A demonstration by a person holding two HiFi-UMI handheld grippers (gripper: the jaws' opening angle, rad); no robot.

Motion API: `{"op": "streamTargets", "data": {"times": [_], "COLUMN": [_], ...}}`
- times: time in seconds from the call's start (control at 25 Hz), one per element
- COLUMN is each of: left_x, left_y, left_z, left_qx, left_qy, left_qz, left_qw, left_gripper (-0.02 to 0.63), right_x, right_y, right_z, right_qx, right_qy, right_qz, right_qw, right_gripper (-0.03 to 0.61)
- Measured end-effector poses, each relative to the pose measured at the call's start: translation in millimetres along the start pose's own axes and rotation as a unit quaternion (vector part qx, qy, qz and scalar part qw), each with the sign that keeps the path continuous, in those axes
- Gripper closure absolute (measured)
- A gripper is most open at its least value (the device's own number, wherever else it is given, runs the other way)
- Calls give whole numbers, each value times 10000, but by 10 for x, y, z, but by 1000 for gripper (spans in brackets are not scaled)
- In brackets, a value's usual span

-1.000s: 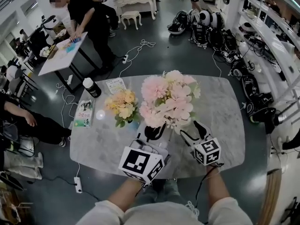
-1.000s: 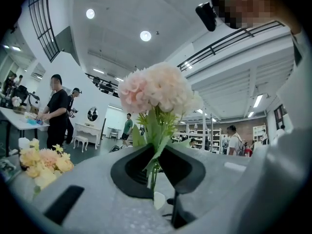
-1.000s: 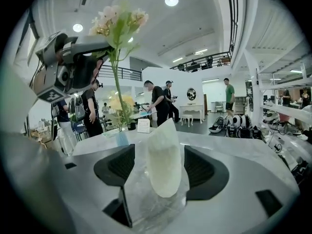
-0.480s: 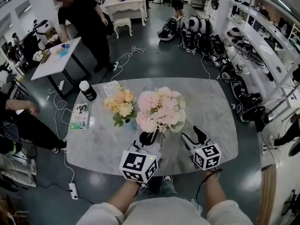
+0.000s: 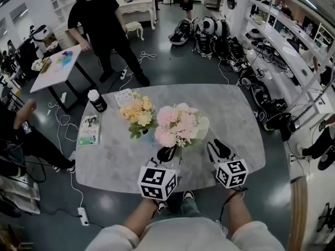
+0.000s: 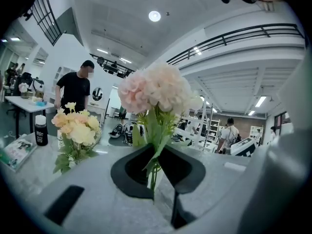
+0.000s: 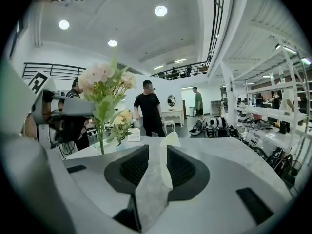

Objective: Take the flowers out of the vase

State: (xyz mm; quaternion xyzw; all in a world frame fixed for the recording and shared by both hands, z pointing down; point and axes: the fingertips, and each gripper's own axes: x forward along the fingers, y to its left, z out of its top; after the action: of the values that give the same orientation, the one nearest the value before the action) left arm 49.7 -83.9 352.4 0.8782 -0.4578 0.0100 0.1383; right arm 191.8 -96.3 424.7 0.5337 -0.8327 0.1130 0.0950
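Observation:
My left gripper [image 5: 168, 153] is shut on the green stems of a pink flower bouquet [image 5: 178, 123] and holds it upright over the marble table [image 5: 235, 114]. In the left gripper view the stems [image 6: 153, 172] run up between the jaws to the pink heads [image 6: 153, 89]. A pale cream vase [image 5: 202, 127] stands just right of the bouquet. My right gripper [image 5: 218, 148] points at that vase and its jaws are closing. The vase [image 7: 167, 152] shows in the gap between them, and the pads do not press on it.
A yellow bouquet [image 5: 137, 116] stands in a second vase at the left. A black bottle [image 5: 97, 100], a booklet [image 5: 90, 128] and a card [image 5: 125, 95] lie on the table's left side. A person in black [image 5: 102, 20] stands beyond it by a white table [image 5: 55, 67]. Cables lie on the floor.
The left gripper has come down with the pink bouquet in it. The right gripper's jaws have narrowed and it has shifted slightly. The person in black has stepped away from the white table.

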Motion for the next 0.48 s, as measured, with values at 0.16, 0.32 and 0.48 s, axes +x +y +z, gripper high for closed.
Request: {"op": "streamTargets", "data": {"times": [0.16, 0.32, 0.48], "left_x": [-66, -98, -172], "left_y": [86, 92, 165], "left_z": [-137, -264, -500], "left_qx": [-31, -157, -292], "left_qy": [152, 403, 735], "left_qz": [-50, -102, -38], "left_qw": [9999, 9990, 9969], "left_gripper": [568, 568, 568], "right_x": [-37, -124, -194], "right_y": [34, 25, 74], "right_z": [-39, -60, -176], "right_qx": [77, 166, 287], "right_qy": [-22, 34, 111], "right_qz": [-303, -548, -737], "right_qw": [9995, 9984, 9968], "right_gripper": [518, 543, 548]}}
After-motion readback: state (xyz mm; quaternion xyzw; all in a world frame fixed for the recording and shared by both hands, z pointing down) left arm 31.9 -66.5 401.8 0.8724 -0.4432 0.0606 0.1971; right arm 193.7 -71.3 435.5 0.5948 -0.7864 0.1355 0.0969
